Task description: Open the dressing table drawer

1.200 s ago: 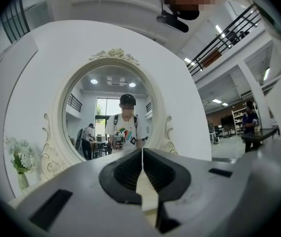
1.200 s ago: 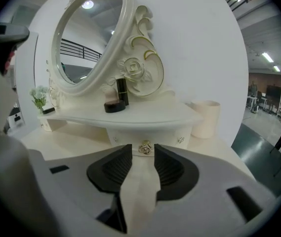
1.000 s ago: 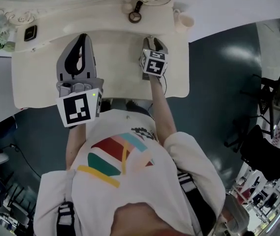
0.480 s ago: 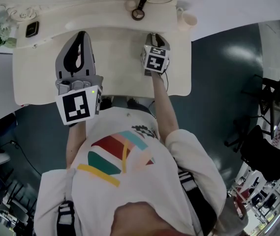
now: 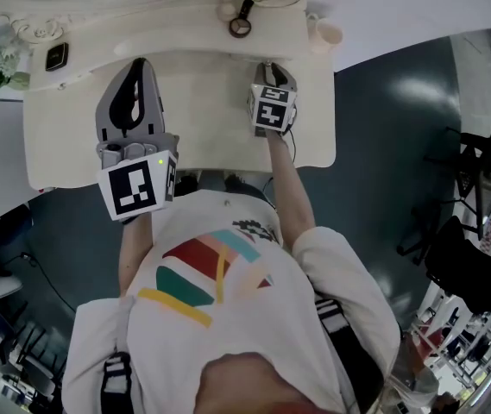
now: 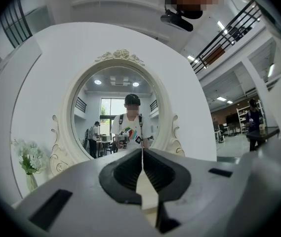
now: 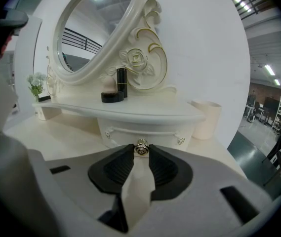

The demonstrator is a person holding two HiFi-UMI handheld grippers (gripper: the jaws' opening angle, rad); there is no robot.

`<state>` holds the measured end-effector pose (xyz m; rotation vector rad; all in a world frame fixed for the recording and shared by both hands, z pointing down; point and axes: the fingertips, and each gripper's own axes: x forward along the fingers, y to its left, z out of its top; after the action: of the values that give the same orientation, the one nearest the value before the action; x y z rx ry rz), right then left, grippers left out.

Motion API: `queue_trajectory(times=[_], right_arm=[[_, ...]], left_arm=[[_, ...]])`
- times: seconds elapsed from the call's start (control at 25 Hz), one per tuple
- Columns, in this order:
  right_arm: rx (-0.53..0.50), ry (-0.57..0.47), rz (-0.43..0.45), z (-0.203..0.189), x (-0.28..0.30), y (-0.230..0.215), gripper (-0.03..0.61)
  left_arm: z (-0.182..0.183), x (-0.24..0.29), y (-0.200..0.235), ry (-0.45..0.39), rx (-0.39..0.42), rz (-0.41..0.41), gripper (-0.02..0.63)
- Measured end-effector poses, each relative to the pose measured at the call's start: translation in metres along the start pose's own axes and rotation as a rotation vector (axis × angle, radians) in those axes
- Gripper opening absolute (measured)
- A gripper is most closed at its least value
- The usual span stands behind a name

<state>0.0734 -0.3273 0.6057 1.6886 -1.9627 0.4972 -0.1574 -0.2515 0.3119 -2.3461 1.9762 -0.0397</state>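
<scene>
Your right claw [image 7: 141, 155] clamps one round metal knob [image 7: 141, 148] (cream drawer [image 7: 130, 135] just beyond); left claw [image 6: 142, 153] closed, empty.

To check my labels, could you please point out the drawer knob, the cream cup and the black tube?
drawer knob [image 7: 140, 149]: right gripper view, its face.
cream cup [image 7: 206, 121]: right gripper view, side wall.
black tube [image 7: 122, 82]: right gripper view, mid-body.

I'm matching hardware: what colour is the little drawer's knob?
Shiny silvery metal; the knob shows best in the right gripper view.
</scene>
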Motion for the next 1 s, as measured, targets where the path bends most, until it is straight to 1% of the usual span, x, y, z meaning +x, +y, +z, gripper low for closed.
queue_trajectory(times=[0.68,1.0], right_arm=[[-0.013,0.003,0.015,-0.018,-0.027,0.003,0.084],[0.007,0.006,0.011,-0.026,-0.04,0.008,0.084]], left_arm=[[0.005,-0.001,-0.009,-0.023,-0.01,-0.03,0.008],[0.005,-0.003,-0.013,-0.028,-0.014,-0.044,0.008]])
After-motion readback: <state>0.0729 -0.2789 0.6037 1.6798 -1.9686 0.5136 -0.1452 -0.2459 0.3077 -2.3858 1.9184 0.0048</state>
